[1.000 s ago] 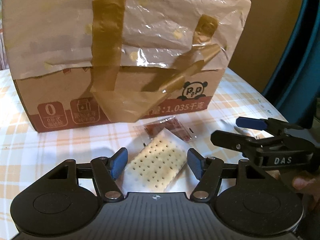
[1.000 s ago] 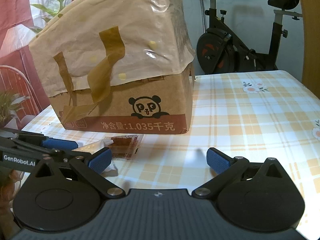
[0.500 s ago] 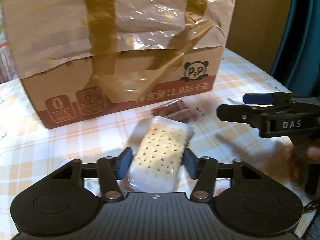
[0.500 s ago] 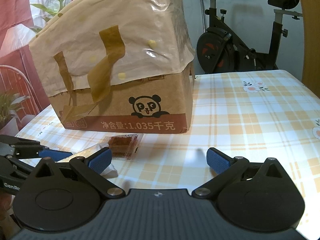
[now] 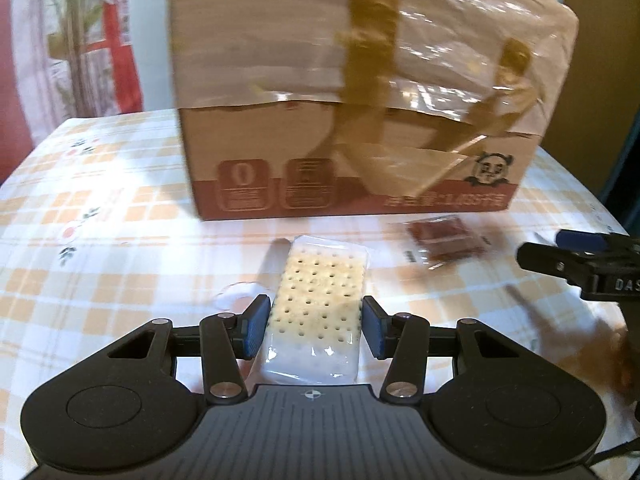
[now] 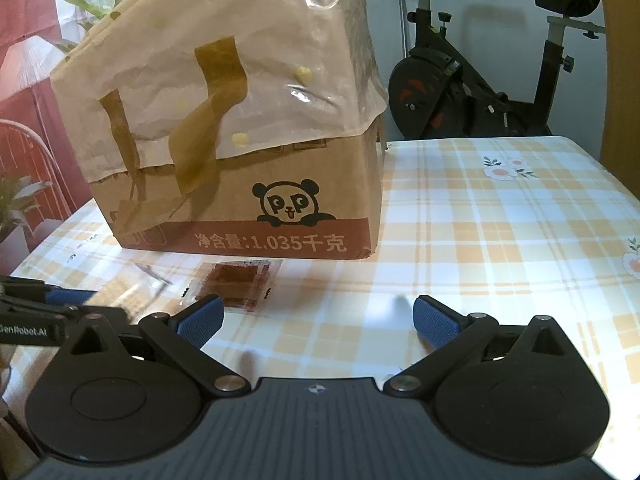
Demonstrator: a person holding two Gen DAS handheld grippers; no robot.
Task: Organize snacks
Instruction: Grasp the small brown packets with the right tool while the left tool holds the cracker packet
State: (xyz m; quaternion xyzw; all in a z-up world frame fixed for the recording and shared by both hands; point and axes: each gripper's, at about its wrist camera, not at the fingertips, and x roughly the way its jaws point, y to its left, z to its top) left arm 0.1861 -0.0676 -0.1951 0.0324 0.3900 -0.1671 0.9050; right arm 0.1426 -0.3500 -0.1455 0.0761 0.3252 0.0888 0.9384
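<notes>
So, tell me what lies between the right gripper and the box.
Right wrist view: a brown snack packet lies on the tablecloth, apart from the box.

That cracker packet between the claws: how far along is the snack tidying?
Early, it seems. The left gripper is shut on the cracker packet; its jaws have just been closing. The brown snack packet lies on the table before the cardboard box, untouched. The right gripper is open, empty.
</notes>
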